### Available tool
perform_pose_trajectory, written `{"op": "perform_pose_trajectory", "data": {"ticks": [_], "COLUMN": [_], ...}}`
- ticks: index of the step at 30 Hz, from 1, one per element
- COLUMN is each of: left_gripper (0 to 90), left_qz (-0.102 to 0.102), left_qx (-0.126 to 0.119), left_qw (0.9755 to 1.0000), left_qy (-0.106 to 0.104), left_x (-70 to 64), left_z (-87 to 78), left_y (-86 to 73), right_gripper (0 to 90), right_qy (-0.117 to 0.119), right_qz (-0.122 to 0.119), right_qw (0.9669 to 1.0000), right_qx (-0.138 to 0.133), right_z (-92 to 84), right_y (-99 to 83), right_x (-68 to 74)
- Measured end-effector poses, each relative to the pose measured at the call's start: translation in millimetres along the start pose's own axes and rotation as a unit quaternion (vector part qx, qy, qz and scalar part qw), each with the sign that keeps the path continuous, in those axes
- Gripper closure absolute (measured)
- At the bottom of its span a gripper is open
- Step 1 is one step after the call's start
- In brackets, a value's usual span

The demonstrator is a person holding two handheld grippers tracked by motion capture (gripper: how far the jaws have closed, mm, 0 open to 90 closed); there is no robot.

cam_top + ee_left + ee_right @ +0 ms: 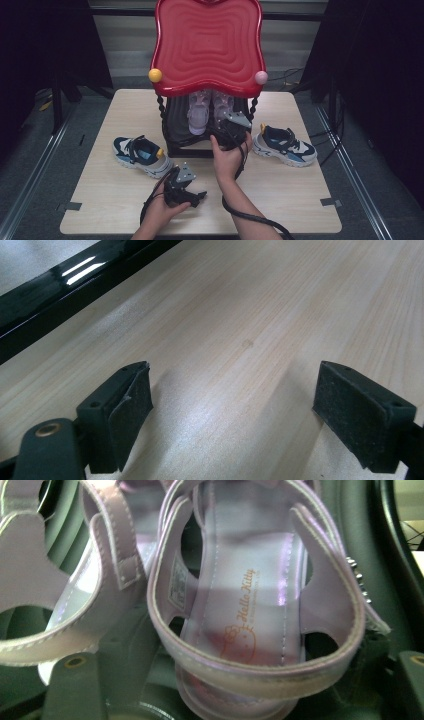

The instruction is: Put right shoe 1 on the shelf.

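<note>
While both hands rest at the table, this is how they sit:
Right hand (227, 159): reached toward twelve o'clock, under the red rack (209, 45).
Right gripper (231, 131): jaws wide, heel of the right lilac sandal (260, 630) between them, pads not pressing.
Left lilac sandal (65, 605): just beside, at nine o'clock.
Writing: "Hello Kitty" on the insole.
Left gripper (235, 410): low over the table (240, 315), jaws wide, nothing between.
Sneakers: blue sneaker (141, 156) at nine o'clock of the rack, second sneaker (284, 145) at three.
</note>
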State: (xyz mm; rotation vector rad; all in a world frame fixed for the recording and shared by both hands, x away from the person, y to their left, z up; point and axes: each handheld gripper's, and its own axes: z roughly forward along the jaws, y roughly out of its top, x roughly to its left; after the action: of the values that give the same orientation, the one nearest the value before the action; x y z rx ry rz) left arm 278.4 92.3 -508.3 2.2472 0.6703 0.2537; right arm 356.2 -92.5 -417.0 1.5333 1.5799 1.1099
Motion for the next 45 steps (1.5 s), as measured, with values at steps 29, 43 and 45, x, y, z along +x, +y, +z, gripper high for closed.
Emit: {"op": "perform_pose_trajectory", "data": {"ticks": [29,43,45], "left_gripper": [14.9,14.9,14.9], "left_qz": [-0.001,-0.001,-0.001], "left_qx": [-0.003,-0.003,-0.003], "left_qw": [1.0000,1.0000,1.0000], "left_qy": [0.000,0.000,0.000], "left_x": [-0.1,0.0,0.0], "left_z": [1.2,1.2,1.2], "left_y": [0.5,0.5,0.5], "right_gripper": [40.1,45.1,42.3], "right_qy": [0.041,0.058,0.062], "right_qz": [-0.038,-0.042,-0.044], "right_qw": [0.9984,0.9974,0.9971], "right_qx": [0.002,0.005,0.006], "right_z": [-24.1,-17.9,-18.2], "right_y": [-7.8,-8.2,-8.5], "right_x": [-9.3,-8.4,-9.4]}}
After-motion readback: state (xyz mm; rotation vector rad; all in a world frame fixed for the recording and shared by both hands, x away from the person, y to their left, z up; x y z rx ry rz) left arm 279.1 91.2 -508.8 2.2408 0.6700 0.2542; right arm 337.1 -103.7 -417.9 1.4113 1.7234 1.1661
